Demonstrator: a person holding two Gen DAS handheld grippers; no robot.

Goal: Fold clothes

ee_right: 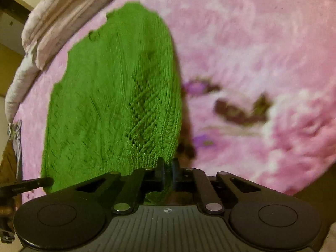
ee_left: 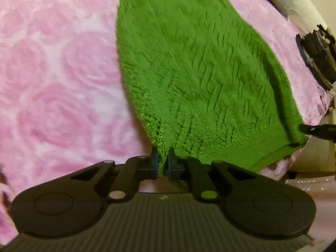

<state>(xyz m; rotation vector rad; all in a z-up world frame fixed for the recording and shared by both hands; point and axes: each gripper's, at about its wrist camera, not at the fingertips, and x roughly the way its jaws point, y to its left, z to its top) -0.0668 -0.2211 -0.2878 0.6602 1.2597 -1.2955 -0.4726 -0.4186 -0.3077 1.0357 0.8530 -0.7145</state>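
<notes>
Left wrist view: green knit garment (ee_left: 199,73) is spread on pink rose blanket (ee_left: 58,84).
Left gripper (ee_left: 162,163): clamped on near hem corner.
Right gripper (ee_right: 167,172): clamped on opposite hem corner.

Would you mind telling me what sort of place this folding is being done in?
Probably a bedroom: the green sweater lies on a plush pink rose-patterned blanket that looks like a bed cover, with bunched pale bedding along its far edge.

No legible text, label, brand or number found in either view. Faint marking on the black finger (ee_right: 27,185) left of the right gripper (ee_right: 168,168) is unreadable.
</notes>
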